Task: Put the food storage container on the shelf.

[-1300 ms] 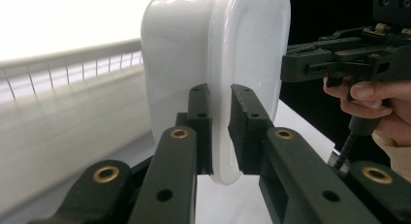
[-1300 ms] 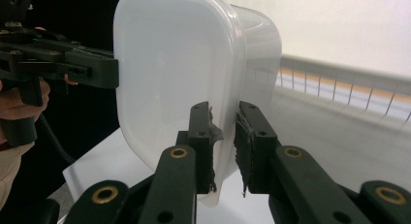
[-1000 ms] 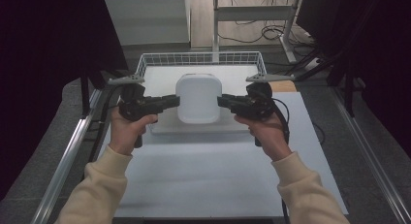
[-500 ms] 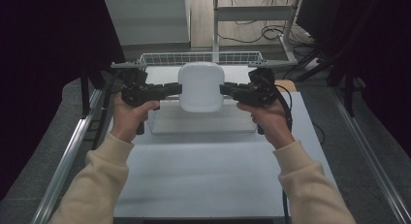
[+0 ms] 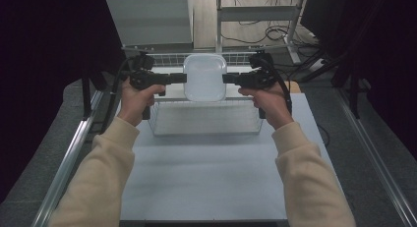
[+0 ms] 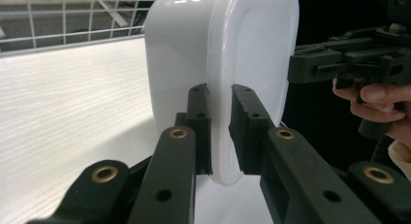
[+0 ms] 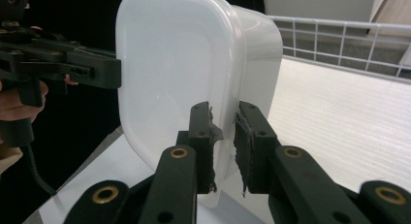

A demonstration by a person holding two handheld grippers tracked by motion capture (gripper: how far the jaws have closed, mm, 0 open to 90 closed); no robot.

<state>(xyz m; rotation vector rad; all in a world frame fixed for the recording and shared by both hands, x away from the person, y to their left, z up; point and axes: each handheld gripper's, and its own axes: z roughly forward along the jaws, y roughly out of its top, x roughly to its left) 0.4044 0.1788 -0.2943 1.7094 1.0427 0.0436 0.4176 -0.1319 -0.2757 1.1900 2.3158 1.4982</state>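
Over the last second I have raised the white tub (image 5: pixel 205 77) off the desk (image 5: pixel 206 163) and carried it away from me; it now hangs upside down in the air above the wire basket (image 5: pixel 205 118), near the basket's far rim. My left hand-held gripper (image 5: pixel 178 78) is clamped on the tub's left rim, and in the left gripper view the two black jaws pinch the lip from either side. The tub sits level between my hands, its base toward the camera above. My right hand-held gripper (image 5: pixel 230 78) is clenched on the opposite rim in the same way, the pads (image 7: pixel 202 136) biting the thin edge. To do this well, I judge that I should keep both hands at one height and move them together, since the hold is only on the narrow lip and any twist could let it slip.
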